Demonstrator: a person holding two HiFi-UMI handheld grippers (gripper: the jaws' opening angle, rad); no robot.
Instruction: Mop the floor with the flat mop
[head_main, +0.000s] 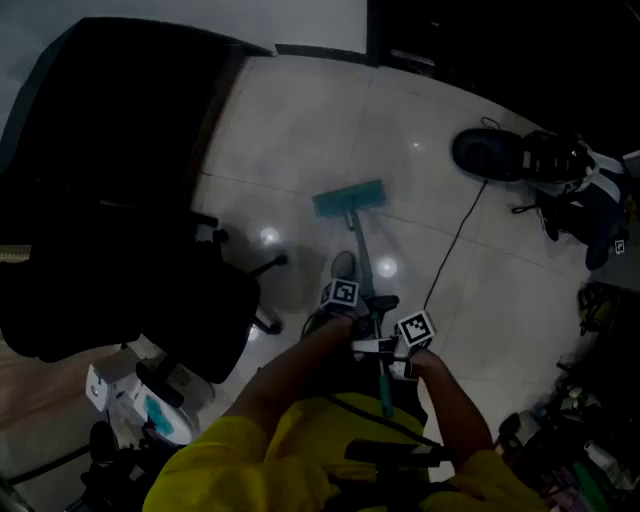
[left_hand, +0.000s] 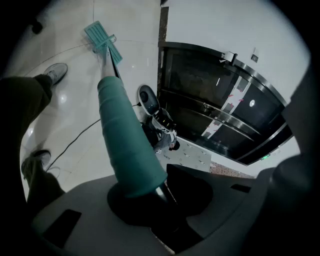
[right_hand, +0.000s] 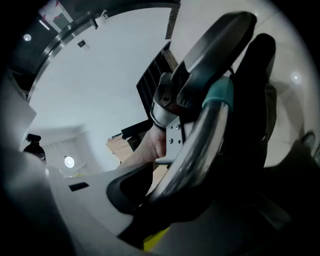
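The flat mop's teal head (head_main: 349, 199) lies flat on the pale tiled floor (head_main: 300, 130) ahead of me. Its pole (head_main: 364, 262) runs back to my two grippers. My left gripper (head_main: 344, 303) is shut on the pole; in the left gripper view the teal grip sleeve (left_hand: 125, 140) sits between the jaws and the mop head (left_hand: 102, 39) shows far off. My right gripper (head_main: 410, 340) is shut on the pole lower down, next to the left one; the right gripper view shows the shiny metal pole (right_hand: 192, 150) clamped between its jaws.
A black office chair (head_main: 190, 300) stands close at my left, under a dark desk (head_main: 100, 140). A black cable (head_main: 455, 240) crosses the floor to a dark round device (head_main: 488, 153) at the right. Clutter lines the right edge (head_main: 590, 420). My shoe (head_main: 343, 268) is beside the pole.
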